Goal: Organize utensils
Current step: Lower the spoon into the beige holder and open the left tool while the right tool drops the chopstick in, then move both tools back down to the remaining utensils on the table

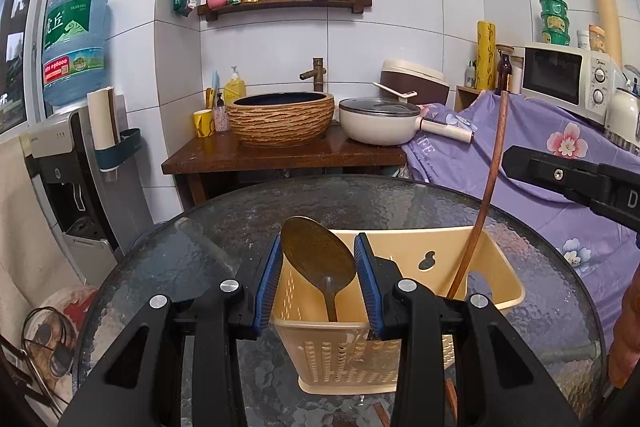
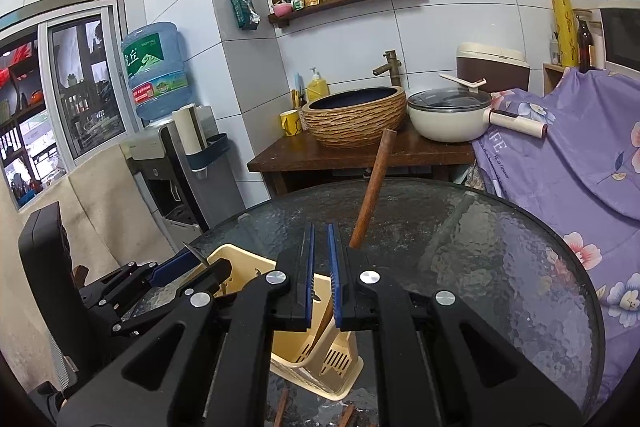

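Left gripper [image 1: 316,267] clamps the brass spoon [image 1: 318,259] over the cream plastic caddy [image 1: 496,267]; right gripper [image 2: 320,267] closed, seemingly empty. Next: release.

The spoon's [image 1: 318,259] handle sank out of sight inside the cream utensil holder [image 1: 504,291], and the wooden stick's [image 2: 370,193] lower end vanished there too. The right gripper [image 2: 319,281] hid part of the holder's rim. Dark wooden pieces beneath the glass table [image 2: 500,247] were cut off at the picture's bottom edge, their kind untellable.
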### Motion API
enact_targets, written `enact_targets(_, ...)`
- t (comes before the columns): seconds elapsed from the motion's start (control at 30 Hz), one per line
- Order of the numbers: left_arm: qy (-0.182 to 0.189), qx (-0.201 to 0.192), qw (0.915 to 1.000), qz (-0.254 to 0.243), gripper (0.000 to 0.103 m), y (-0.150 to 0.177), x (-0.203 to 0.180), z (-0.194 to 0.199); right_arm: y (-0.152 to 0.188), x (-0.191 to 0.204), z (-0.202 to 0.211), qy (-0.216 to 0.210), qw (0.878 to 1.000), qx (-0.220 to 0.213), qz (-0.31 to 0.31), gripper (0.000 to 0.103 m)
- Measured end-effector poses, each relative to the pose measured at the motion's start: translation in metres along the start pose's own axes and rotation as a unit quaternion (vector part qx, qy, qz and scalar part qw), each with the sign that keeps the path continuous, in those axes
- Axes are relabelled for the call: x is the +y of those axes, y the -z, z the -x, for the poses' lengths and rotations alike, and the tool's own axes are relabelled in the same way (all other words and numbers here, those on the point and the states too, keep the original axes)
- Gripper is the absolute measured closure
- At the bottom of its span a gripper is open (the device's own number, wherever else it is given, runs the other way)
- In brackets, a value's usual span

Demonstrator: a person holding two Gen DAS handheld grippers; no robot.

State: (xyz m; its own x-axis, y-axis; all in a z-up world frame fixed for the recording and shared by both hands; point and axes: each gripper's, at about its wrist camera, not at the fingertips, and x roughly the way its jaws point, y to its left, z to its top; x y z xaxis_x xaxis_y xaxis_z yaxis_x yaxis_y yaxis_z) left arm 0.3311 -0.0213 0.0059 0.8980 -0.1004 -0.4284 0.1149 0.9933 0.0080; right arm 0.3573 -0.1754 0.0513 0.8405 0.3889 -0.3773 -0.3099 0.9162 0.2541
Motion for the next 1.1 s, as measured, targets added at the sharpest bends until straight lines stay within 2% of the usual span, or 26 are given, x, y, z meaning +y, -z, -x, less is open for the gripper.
enact_targets(0.07, 0.0, -0.002, 1.0, 0.0, 0.064, 0.0, 0.0, 0.001, 0.002, 0.0, 0.002, 0.003, 1.0, 0.0, 0.004, 0.094)
enact_targets(0.1, 0.0, -0.003, 1.0, -0.002, 0.054, 0.0, 0.0, 0.001, 0.003, 0.0, 0.003, 0.005, 1.0, -0.001, 0.006, 0.089)
enact_targets(0.13, -0.003, -0.009, 0.9999, -0.005, 0.048, 0.0, -0.001, 0.004, 0.005, 0.001, 0.005, 0.007, 1.0, -0.002, 0.01, 0.084)
enact_targets(0.17, -0.004, -0.018, 0.9998, -0.007, 0.04, 0.0, -0.001, 0.008, 0.006, 0.002, 0.009, 0.009, 1.0, -0.007, 0.013, 0.066)
enact_targets(0.2, -0.004, -0.024, 0.9997, -0.008, 0.036, 0.001, -0.001, 0.011, 0.007, 0.002, 0.014, 0.011, 1.0, -0.014, 0.014, 0.057)
enact_targets(0.23, -0.003, -0.031, 0.9995, -0.01, 0.034, 0.001, -0.001, 0.016, 0.009, 0.003, 0.02, 0.017, 0.999, -0.022, 0.018, 0.052)
enact_targets(0.4, -0.014, -0.046, 0.9987, -0.016, 0.018, 0.005, 0.002, 0.039, 0.021, -0.004, 0.036, 0.036, 0.999, -0.007, 0.014, 0.047)
enact_targets(0.57, -0.021, -0.013, 0.9997, 0.001, 0.015, 0.024, 0.014, 0.057, 0.051, -0.014, 0.045, 0.034, 0.998, 0.053, -0.001, 0.044)
enact_targets(0.63, -0.022, 0.004, 0.9997, -0.001, 0.015, 0.036, 0.018, 0.062, 0.069, -0.013, 0.046, 0.036, 0.996, 0.079, 0.006, 0.041)
enact_targets(0.8, -0.036, 0.062, 0.9974, 0.001, 0.015, 0.073, 0.031, 0.067, 0.111, -0.008, 0.047, 0.06, 0.989, 0.129, 0.036, 0.041)
enact_targets(0.93, -0.036, 0.104, 0.9935, 0.03, 0.015, 0.105, 0.046, 0.071, 0.143, -0.017, 0.04, 0.062, 0.982, 0.176, 0.009, 0.041)
enact_targets(1.1, -0.048, 0.132, 0.9895, 0.035, 0.019, 0.13, 0.049, 0.08, 0.168, -0.018, 0.034, 0.077, 0.975, 0.207, 0.006, 0.051)
